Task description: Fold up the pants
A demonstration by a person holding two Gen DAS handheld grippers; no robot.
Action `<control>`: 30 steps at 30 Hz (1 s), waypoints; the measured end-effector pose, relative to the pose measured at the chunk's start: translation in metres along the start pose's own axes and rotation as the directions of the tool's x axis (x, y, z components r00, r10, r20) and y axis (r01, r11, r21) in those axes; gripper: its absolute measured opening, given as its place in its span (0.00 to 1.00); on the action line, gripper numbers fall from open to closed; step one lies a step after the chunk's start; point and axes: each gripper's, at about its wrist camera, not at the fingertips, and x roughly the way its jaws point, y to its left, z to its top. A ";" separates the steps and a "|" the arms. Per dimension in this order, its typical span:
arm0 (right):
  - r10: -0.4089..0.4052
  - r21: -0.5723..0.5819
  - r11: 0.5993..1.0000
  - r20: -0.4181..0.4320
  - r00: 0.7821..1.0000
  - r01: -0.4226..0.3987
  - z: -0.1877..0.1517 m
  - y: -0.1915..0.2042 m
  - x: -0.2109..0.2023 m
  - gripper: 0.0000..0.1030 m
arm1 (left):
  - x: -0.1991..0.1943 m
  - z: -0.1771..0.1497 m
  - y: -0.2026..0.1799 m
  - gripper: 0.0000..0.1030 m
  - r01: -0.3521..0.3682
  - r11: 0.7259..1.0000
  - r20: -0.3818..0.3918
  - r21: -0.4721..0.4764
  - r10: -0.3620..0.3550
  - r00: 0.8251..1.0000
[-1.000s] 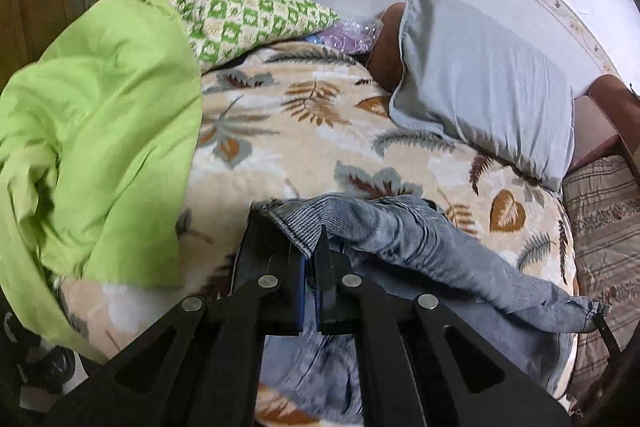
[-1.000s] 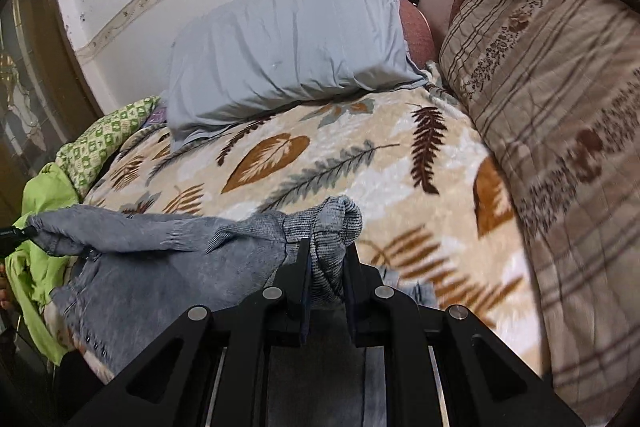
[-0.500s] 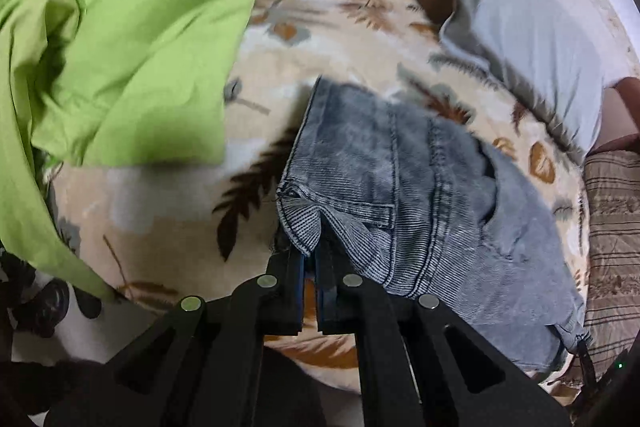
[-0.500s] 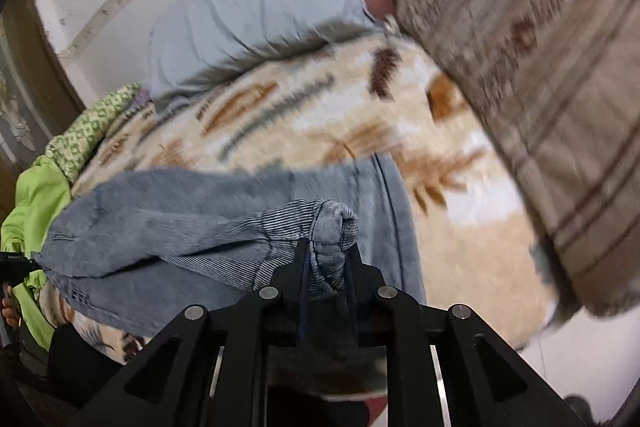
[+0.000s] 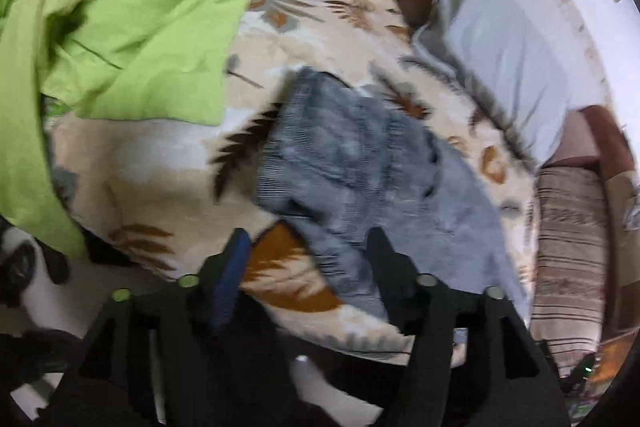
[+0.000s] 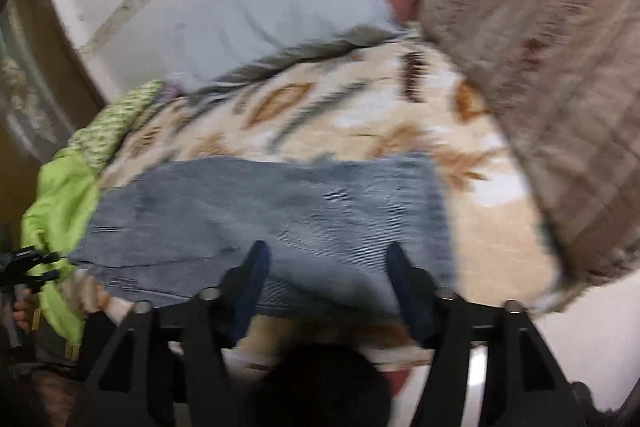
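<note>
We see the pants (image 5: 360,163), grey-blue washed denim with fine ribbing, lying folded on the bed (image 5: 160,167), whose plush cover carries brown and grey leaf prints. The left tool (image 5: 306,243) has its jaws opening, blue pads clear of the cloth, the denim edge between them. The right tool (image 6: 324,255) is also opening above the flat denim, not pressing it. A smooth grey pillow (image 5: 500,47) lies at the head, a crumpled lime-green sheet (image 5: 120,7) beside. Blur hides any writing.
</note>
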 end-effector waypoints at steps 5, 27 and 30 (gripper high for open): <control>0.269 0.134 0.959 -0.150 0.951 -0.250 0.003 0.041 0.066 0.65 | 0.030 0.001 -0.019 0.61 0.064 0.998 -0.079 -0.027 -0.066 0.995; 0.342 0.376 0.884 -0.120 0.932 -0.277 0.001 0.066 0.159 0.06 | 0.076 0.018 -0.036 0.10 0.102 0.990 -0.136 -0.098 -0.115 0.984; 0.400 0.361 0.869 -0.115 0.909 -0.337 -0.002 0.072 0.137 0.06 | 0.061 0.015 -0.032 0.09 0.120 0.989 -0.129 -0.090 -0.131 0.983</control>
